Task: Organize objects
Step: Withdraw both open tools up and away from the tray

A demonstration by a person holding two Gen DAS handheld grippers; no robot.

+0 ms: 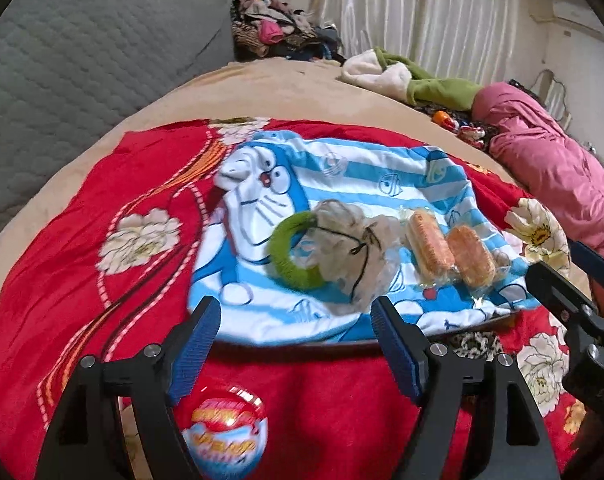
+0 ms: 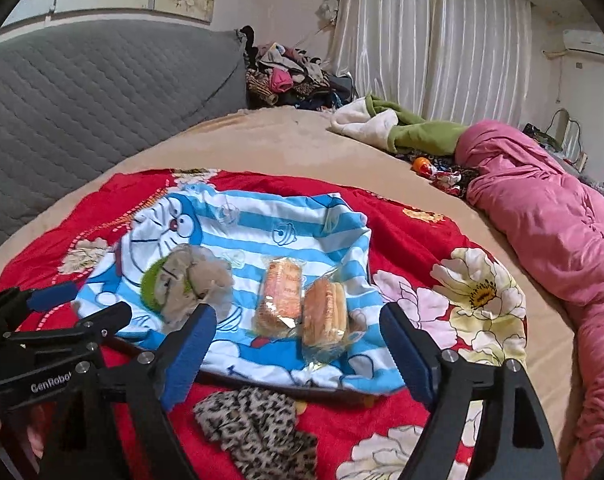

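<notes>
Two open grippers over a bed with things laid on a striped cartoon cloth.

On the bed's red floral blanket (image 1: pixel 334 392), a red printed ball (image 1: pixel 224 424) lies near the front edge under the left gripper (image 1: pixel 295 326), jaws wide and empty. On the blue striped cloth (image 2: pixel 261 216) sit a green ring (image 1: pixel 285 252) touching a pale mesh bag (image 1: pixel 350 240), then two wrapped snack packs (image 2: pixel 302 308) side by side. A leopard-print cloth (image 2: pixel 257 428) lies before the cloth. The right gripper (image 2: pixel 297 336) hangs above, jaws wide, holding nothing.

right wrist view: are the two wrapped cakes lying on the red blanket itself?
No, both wrapped cakes lie on the blue striped cloth spread over the red blanket.
</notes>
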